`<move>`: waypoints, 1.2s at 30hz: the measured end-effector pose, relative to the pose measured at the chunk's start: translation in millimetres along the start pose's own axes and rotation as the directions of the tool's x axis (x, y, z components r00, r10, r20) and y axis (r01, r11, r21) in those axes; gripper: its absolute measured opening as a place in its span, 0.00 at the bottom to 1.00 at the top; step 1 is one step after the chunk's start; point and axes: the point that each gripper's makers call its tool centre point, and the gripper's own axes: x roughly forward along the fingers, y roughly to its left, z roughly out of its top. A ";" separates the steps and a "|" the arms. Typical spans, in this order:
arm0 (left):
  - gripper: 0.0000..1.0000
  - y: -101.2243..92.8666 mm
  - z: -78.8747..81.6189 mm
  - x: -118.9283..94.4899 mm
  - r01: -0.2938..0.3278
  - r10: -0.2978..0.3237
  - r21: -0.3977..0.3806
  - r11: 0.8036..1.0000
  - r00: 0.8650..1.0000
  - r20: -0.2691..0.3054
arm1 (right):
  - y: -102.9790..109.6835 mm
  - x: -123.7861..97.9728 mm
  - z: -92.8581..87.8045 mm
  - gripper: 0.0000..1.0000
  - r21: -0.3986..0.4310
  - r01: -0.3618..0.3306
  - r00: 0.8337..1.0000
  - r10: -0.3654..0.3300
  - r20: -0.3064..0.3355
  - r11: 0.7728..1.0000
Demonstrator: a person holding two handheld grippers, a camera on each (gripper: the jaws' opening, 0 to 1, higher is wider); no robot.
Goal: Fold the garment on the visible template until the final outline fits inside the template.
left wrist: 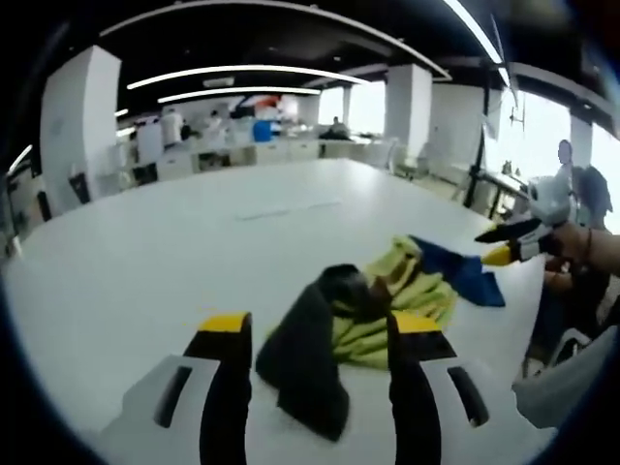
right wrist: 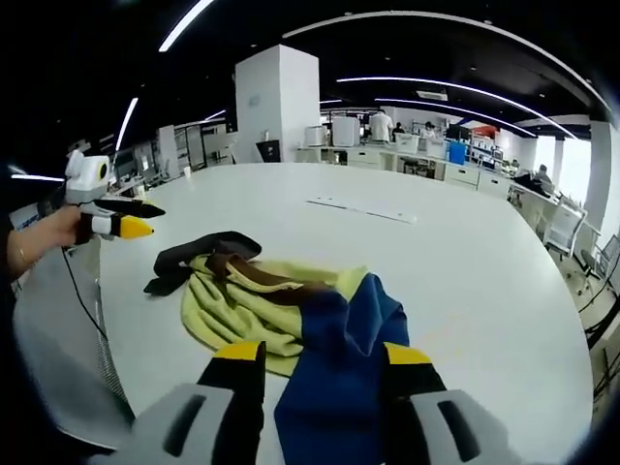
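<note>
- Yellow-green, blue and near-black cloth: the garment (right wrist: 281, 310) lies crumpled in a loose heap on the white table (right wrist: 465, 262), close to the table's near edge in the right gripper view.
- Same garment in the left gripper view (left wrist: 387, 315): dark part nearest the camera, yellow-green in the middle, blue part (left wrist: 465, 271) stretching right toward the other gripper.
- Left gripper (left wrist: 320, 334): jaws stand well apart, nothing between them; it hangs just above the dark part, apart from the cloth as far as I can tell.
- Right gripper (right wrist: 320, 363): jaws wide apart over the blue part; cloth shows between the jaws, but no grasp is visible.
- In the right gripper view the left gripper (right wrist: 121, 218) is held off to the left, above the table edge, well clear of the heap.
- Template: none that I can make out under or around the garment; a faint pale strip (right wrist: 363, 208) lies far across the table, too small to identify.
- Judgement: task barely begun. Garment is bunched, not flattened, no clean fold made. Left to do: spread it, fold it, check the outline.
</note>
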 end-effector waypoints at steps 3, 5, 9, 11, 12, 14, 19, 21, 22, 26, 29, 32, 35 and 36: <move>0.51 0.1 -6.9 8.1 0.004 -0.003 0.046 0.999 0.999 -0.037 | -3.2 3.7 -1.2 0.38 -0.017 0.012 1.000 -0.012 -0.001 1.000; 0.50 3.1 -11.3 13.9 -0.015 0.020 0.084 0.996 0.998 -0.055 | -5.2 7.2 -3.2 0.36 -0.019 0.010 1.000 -0.010 -0.006 1.000; 0.48 3.2 -17.2 23.6 -0.011 0.017 0.104 0.994 0.998 -0.063 | -9.5 14.5 -6.5 0.32 -0.014 0.010 1.000 -0.010 -0.014 1.000; 0.45 2.4 -20.1 27.3 -0.002 0.009 0.100 0.995 0.998 -0.068 | -10.8 18.2 -6.9 0.29 -0.013 0.009 1.000 -0.009 -0.014 1.000; 0.43 1.2 -21.8 29.7 0.006 0.002 0.105 0.994 0.998 -0.069 | -12.1 19.6 -7.5 0.27 -0.014 0.013 1.000 -0.013 -0.018 1.000; 0.43 1.4 -24.8 32.8 0.009 0.001 0.123 0.992 0.997 -0.082 | -13.9 23.2 -8.4 0.27 -0.020 0.016 1.000 -0.017 -0.023 1.000; 0.33 1.7 -33.7 39.3 0.042 -0.035 0.065 0.997 0.993 -0.112 | -12.5 31.7 -10.2 0.18 -0.049 0.003 1.000 -0.005 -0.031 0.999; 0.29 3.7 -35.6 41.6 0.043 -0.035 0.064 0.997 0.993 -0.113 | -12.5 35.4 -12.0 0.16 -0.069 0.003 0.999 -0.006 -0.041 0.998; 0.27 4.3 -36.4 42.6 0.041 -0.033 0.074 0.996 0.993 -0.114 | -12.6 36.8 -12.9 0.15 -0.074 0.004 0.999 -0.007 -0.046 0.997; 0.21 8.1 -46.2 47.4 0.043 -0.030 0.082 0.996 0.989 -0.147 | -16.2 41.4 -16.1 0.11 -0.082 0.019 0.998 -0.024 -0.057 0.996; 0.14 7.1 -47.1 48.2 0.052 -0.040 0.082 0.995 0.989 -0.145 | -20.1 41.2 -16.2 0.05 -0.102 0.037 0.997 -0.043 -0.057 0.994; 0.11 6.0 -49.1 49.5 0.058 -0.047 0.067 0.996 0.987 -0.154 | -21.2 41.9 -18.6 0.02 -0.104 0.034 0.997 -0.041 -0.066 0.994; 0.00 3.5 -50.7 49.0 0.064 -0.058 0.030 0.997 0.984 -0.167 | -21.8 40.5 -19.9 0.00 -0.130 0.038 0.996 -0.047 -0.071 0.991; 0.00 3.8 -49.9 48.9 0.061 -0.056 0.028 0.998 0.985 -0.162 | -21.7 40.2 -20.0 0.00 -0.134 0.037 0.996 -0.047 -0.071 0.990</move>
